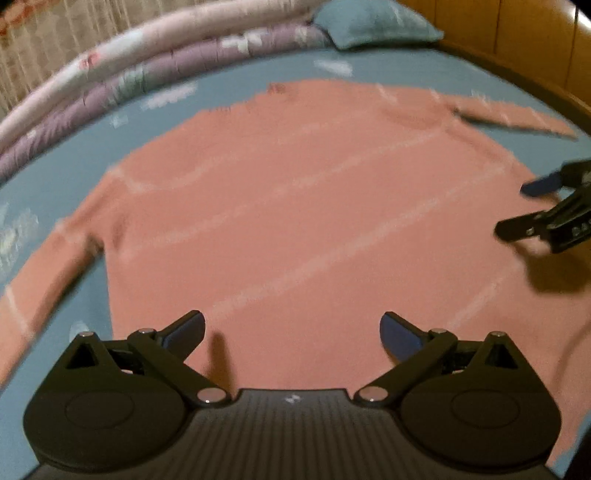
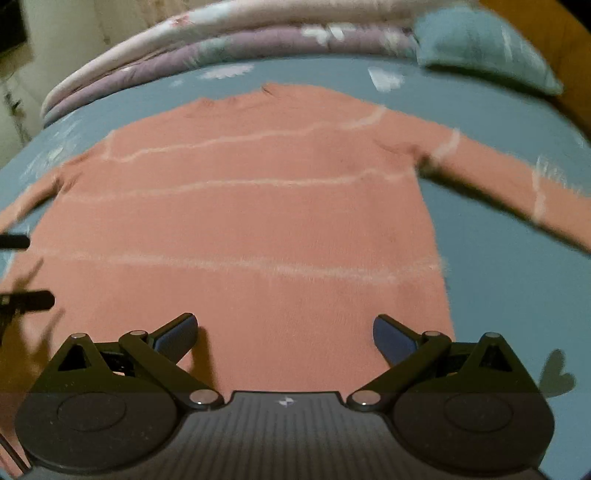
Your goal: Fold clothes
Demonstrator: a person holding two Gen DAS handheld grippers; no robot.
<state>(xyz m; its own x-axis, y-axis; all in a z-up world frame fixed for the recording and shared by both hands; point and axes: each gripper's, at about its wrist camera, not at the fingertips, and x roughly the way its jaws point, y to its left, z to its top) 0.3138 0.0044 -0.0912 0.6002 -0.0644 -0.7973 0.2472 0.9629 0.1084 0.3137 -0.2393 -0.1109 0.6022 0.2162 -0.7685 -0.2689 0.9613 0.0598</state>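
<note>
Blue bed sheet (image 2: 498, 277) carries one pink striped sweater (image 2: 240, 221), spread flat at frame centre, sleeves out. Your left claw (image 1: 291, 334) and right claw (image 2: 282, 334): both wide, empty, over its hem.

One salmon-pink knit sweater (image 2: 240, 221) with pale stripes. Two rolled quilts: pink floral (image 2: 229, 22), purple (image 2: 236, 50). One teal pillow (image 2: 480, 44), at one o'clock.
</note>
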